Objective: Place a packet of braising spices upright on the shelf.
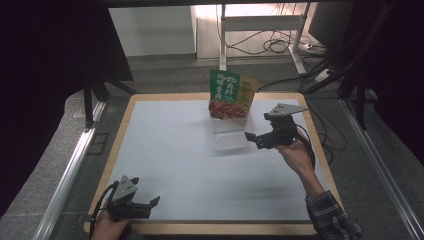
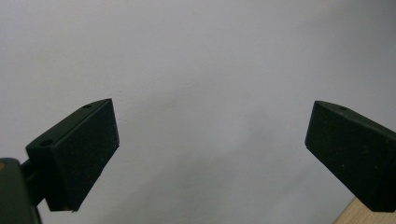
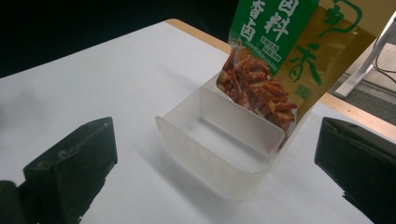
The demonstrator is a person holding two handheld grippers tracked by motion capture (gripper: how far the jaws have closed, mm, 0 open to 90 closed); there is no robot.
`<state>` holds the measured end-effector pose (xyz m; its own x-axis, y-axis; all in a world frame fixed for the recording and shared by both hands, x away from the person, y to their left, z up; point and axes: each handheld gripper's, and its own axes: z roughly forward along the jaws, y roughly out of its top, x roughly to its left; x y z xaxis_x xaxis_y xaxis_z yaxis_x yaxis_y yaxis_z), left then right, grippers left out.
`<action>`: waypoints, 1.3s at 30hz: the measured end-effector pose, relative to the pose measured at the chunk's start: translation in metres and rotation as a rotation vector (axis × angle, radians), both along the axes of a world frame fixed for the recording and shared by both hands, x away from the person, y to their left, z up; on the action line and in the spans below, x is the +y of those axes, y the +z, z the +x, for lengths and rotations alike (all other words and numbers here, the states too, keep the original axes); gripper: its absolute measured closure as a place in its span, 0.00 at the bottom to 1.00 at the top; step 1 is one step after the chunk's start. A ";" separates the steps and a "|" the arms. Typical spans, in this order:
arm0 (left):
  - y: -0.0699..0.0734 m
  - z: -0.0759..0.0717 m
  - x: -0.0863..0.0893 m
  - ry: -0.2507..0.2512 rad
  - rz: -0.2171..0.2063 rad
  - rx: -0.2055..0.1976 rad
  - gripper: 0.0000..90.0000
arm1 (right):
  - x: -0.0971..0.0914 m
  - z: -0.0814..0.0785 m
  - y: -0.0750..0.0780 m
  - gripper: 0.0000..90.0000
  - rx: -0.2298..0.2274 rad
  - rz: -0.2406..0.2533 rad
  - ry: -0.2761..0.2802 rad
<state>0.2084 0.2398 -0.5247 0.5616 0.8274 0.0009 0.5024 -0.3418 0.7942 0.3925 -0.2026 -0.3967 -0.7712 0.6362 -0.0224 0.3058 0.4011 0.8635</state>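
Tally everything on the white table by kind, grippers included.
Snack packets: 2, the green packet and the yellow packet
Clear plastic bins: 1, the bin
Grippers: 2, the left gripper and the right gripper
Total: 5

we see a wooden-edged table (image 1: 118, 150) covered by a white sheet (image 1: 185, 155), and toward one o'clock on that sheet stands a clear plastic bin (image 1: 229, 137) holding an upright snack packet (image 1: 230, 95).

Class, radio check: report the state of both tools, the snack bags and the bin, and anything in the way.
Left tool open, near table edge. Right tool open, beside bin. Snack bags standing in bin's far compartment; near compartment empty. Nothing in the way.
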 end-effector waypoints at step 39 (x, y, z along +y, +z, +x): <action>0.000 0.000 0.000 0.000 0.000 -0.002 0.03 | -0.044 -0.050 -0.022 0.00 -0.023 -0.001 -0.046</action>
<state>0.2081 0.2398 -0.5246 0.5615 0.8275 0.0025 0.5005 -0.3420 0.7953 0.3424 -0.2470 -0.4184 -0.7404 0.6710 -0.0400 0.3044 0.3879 0.8700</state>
